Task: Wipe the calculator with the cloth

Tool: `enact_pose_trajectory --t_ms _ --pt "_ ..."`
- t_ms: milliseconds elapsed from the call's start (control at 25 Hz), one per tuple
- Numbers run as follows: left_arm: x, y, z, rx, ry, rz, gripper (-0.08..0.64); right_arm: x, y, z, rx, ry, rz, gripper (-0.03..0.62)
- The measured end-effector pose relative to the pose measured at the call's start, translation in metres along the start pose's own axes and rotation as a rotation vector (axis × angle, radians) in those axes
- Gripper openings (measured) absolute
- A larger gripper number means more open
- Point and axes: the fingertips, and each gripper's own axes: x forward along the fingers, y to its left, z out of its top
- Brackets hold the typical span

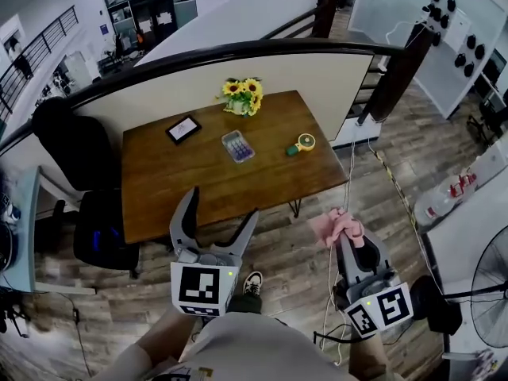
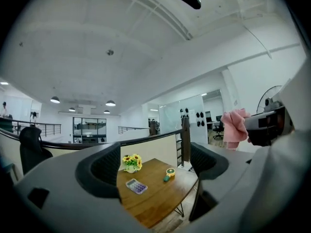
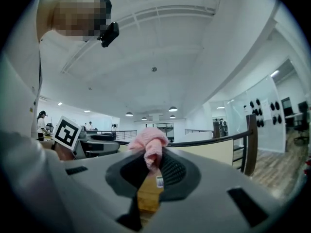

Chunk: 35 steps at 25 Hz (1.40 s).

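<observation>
Well ahead and left of the right hand-held gripper (image 1: 349, 246) pinching the cloth (image 1: 336, 227), the calculator (image 1: 237, 146) lies on the tabletop (image 1: 198, 185), nearer the spread, empty left hand-held gripper (image 1: 221, 209).

The tabletop (image 1: 198, 185) is brown wood, smooth with a soft sheen. The cloth (image 1: 336, 227) is pink, soft and nubbly, like terry. The calculator (image 1: 237, 146) looks like smooth pastel plastic. The fingers (image 2: 104, 166) are matt grey plastic with dark, finely ribbed inner faces. The floor (image 1: 413, 145) is matt, grey-brown wood-look planking.
</observation>
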Motion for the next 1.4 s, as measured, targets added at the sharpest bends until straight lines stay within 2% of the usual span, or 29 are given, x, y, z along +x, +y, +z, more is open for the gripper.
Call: enact_pose_trajectory --t_ms 120,320,440,520,880,1160,1400 --pt "0.035 0.021 0.000 -0.039 0.006 -0.012 0.426 0.041 -0.009 0.003 -0.009 0.007 0.015 0.054" --pt "0.079 0.045 0.003 -0.049 0.005 -0.017 0.426 0.089 -0.022 0.004 0.004 0.009 0.021 0.054" --pt "0.094 0.056 0.006 -0.114 -0.015 -0.026 0.426 0.109 -0.026 0.005 0.025 -0.013 0.055 0.054" --pt "0.103 0.064 0.007 -0.130 -0.019 -0.016 0.426 0.121 -0.031 0.005 0.030 -0.025 0.067 0.054" --pt "0.152 0.075 -0.013 -0.109 0.018 0.058 0.426 0.177 -0.076 -0.004 0.045 -0.039 0.127 0.054" --pt "0.202 0.076 -0.014 -0.117 0.028 0.164 0.426 0.237 -0.131 -0.009 0.044 -0.027 0.235 0.054" --pt "0.257 0.061 -0.017 -0.094 0.075 0.265 0.426 0.285 -0.189 -0.014 0.047 0.023 0.335 0.055"
